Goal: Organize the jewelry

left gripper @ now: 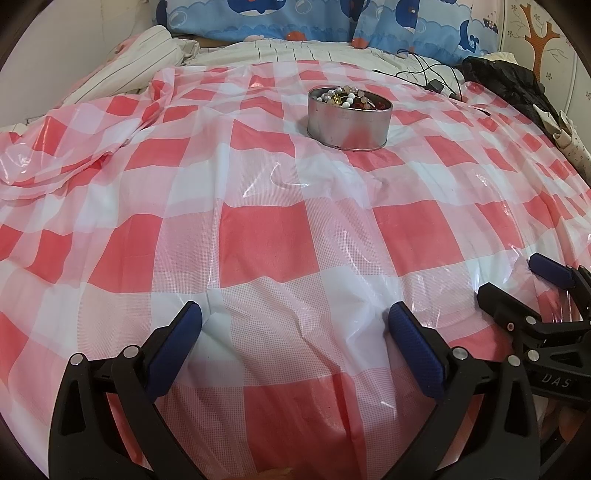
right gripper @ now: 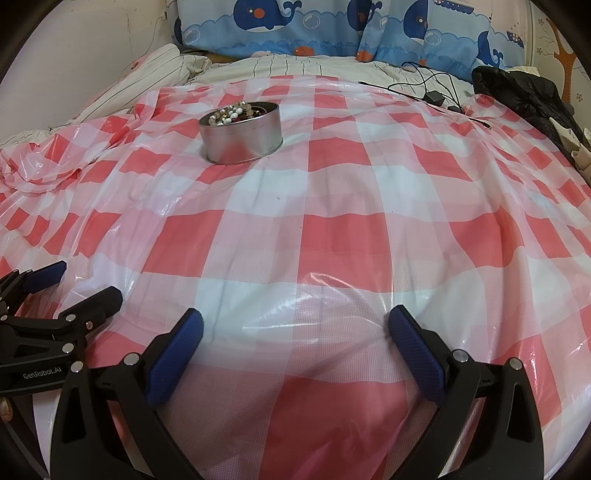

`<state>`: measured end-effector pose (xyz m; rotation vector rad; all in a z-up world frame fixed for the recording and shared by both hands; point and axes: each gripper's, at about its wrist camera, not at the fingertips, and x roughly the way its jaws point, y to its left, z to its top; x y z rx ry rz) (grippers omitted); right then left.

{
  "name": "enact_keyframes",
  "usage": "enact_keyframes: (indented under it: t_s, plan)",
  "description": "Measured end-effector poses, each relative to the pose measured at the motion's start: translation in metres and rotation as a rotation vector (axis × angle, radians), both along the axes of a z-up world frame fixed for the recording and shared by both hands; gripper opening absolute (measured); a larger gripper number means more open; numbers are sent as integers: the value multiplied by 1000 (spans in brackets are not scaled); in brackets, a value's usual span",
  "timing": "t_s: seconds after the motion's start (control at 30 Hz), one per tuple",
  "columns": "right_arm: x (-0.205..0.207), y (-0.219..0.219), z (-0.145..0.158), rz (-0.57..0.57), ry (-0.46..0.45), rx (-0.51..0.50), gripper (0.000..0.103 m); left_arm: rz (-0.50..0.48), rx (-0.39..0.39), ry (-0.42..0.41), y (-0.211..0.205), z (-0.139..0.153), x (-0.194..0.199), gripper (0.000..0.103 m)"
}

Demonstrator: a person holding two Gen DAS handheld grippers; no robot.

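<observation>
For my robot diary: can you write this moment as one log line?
left gripper open, empty | right gripper open, empty | tin holds beads | both apart from tin

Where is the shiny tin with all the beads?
The tin sits on the checked sheet, far ahead of both open tools. It is middle-right in the left view and upper-left in the right view, short of the whale pillows.

Your left gripper [left gripper: 294, 332] and right gripper [right gripper: 295, 338] share black, triangle-slotted frames, silver rivets and textured blue fingers [right gripper: 176, 356]; white lettering reads "GenRobot.AI", possibly "DAS" opposite.
</observation>
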<state>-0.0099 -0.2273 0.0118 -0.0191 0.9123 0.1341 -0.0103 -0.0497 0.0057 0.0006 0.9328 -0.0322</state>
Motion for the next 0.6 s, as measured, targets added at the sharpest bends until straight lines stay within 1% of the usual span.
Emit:
enact_keyframes:
  t_s: [0.2,0.37,0.6]
  plan:
    - [0,0,0,0,0,1,96,3,-30,-16,4,0,-2,97]
    - [0,0,0,0,1,-3,96,4,-29,-10,4,-1,-1,97]
    - [0,-1,0,0,-1,-1,96,6,-5,-11,2,0,-3,97]
